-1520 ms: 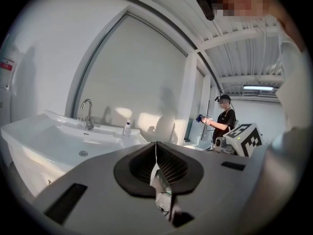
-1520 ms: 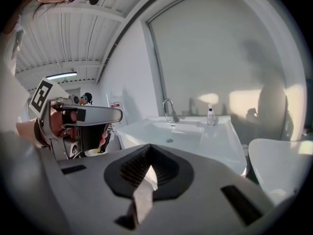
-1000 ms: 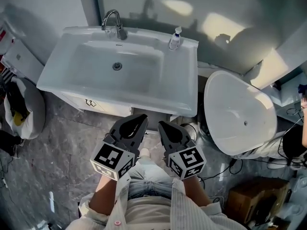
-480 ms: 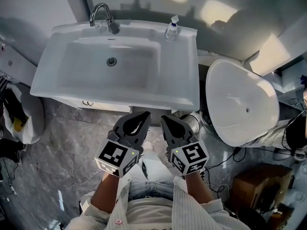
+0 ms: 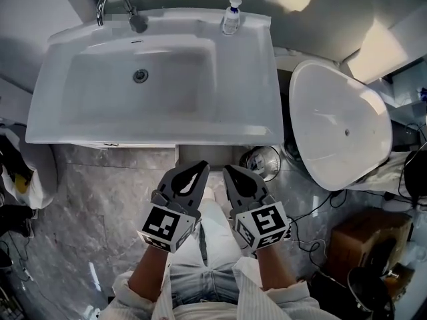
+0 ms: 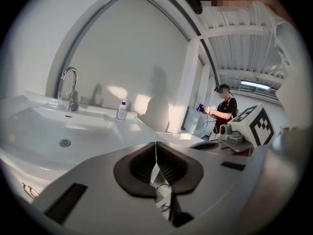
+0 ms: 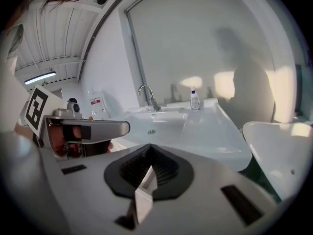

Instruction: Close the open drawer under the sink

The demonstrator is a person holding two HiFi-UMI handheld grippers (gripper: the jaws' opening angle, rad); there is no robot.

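Bag (image 5: 15,169): pale, slumped on the floor at the far left edge, with something yellow showing in it.
Floor (image 5: 100,205): grey, marble-veined tiles.
Faucet (image 5: 115,4): chrome and curved, at the back left corner of the sink.
Sink (image 5: 253,79): white and rectangular, filling the upper left of the head view, with the drain (image 5: 140,76) at the middle of the bowl.
Cabinet front (image 5: 107,144): only a thin pale strip shows below the sink's front rim.
Drawer: under the sink and covered from above by the rim. No view shows whether it stands out or in.
Soap bottle (image 5: 230,15): small and clear with a pump top, upright on the back right of the sink's ledge.
Left gripper (image 5: 197,172): held above the person's lap and pointing toward the sink's front rim, well short of it. In the left gripper view its jaws are pressed together at the tips, with nothing between them.
Right gripper (image 5: 231,174): just beside the left one and pointing the same way. In the right gripper view its jaws meet at the tips, with nothing between them.
Metal container (image 5: 261,160): round and shiny, on the floor below the sink's right front corner.
Oval basin (image 5: 340,112): white, to the right of the sink and apart from it.
Cardboard box (image 5: 363,242): brown, on the floor at the lower right, among dark cables.
Person (image 6: 224,106): stands in the background of the left gripper view, in dark clothing.
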